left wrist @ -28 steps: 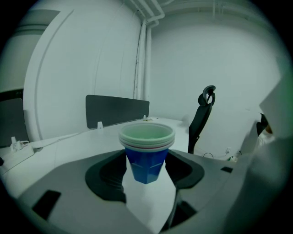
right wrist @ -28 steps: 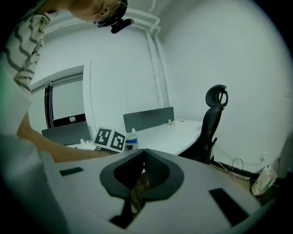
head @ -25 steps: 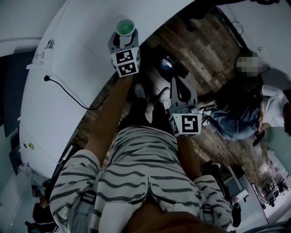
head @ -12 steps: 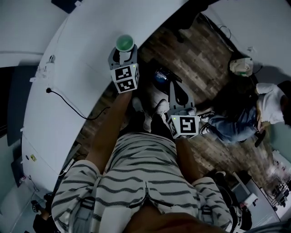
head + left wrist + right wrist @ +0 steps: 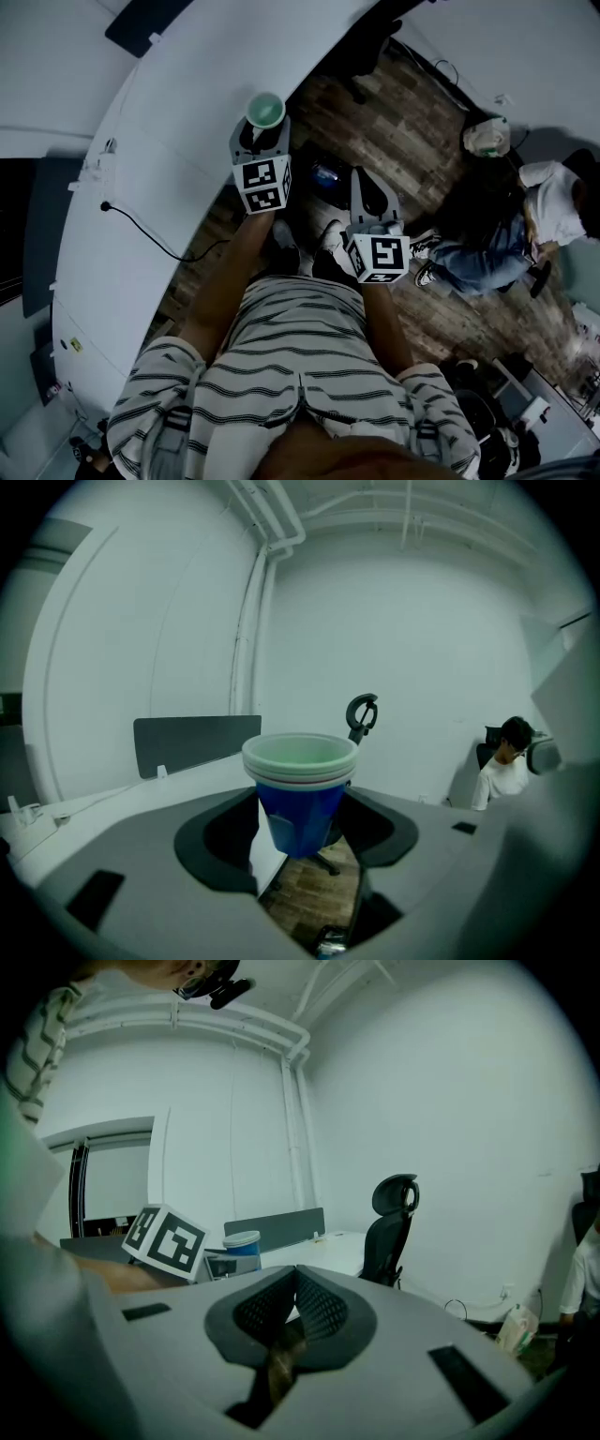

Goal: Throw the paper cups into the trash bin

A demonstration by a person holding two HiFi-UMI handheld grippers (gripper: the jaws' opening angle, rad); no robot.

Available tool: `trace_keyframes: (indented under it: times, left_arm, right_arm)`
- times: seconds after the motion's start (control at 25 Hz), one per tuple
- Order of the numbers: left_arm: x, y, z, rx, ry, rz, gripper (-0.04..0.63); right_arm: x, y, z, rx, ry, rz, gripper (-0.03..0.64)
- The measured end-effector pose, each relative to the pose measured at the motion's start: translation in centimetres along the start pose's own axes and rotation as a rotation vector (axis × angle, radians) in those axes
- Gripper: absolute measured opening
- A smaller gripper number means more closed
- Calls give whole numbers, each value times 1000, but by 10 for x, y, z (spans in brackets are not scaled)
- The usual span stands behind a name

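Note:
A stack of blue paper cups with white rims stands upright between the jaws of my left gripper, held above the edge of the white desk. In the left gripper view the cups fill the gap of the left gripper, whose jaws press on the stack's blue sides. My right gripper hangs over the wood floor to the right, shut with nothing in it; its jaws meet at the tip. From there the cups show to the left.
A curved white desk with a black cable runs along the left. A dark object lies on the wood floor between the grippers. A seated person, a bag and a black office chair are to the right.
Both grippers have risen and shifted a little; the cup stack stays in the left gripper. The head view has swung, and more of the floor and the seated person shows.

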State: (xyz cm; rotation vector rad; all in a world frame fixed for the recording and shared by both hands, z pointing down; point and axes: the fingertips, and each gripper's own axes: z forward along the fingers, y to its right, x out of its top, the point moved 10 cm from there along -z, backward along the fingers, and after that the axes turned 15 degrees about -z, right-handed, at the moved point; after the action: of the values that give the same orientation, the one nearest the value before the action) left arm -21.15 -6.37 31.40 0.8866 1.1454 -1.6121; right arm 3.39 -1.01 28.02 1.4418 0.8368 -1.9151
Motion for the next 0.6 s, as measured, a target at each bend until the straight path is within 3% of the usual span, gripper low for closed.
trace_keyframes:
  times: [0.6]
  left_arm:
    - [7, 72, -21, -188, 3, 88, 282]
  right_arm:
    - [4, 20, -22, -100, 14, 1, 17]
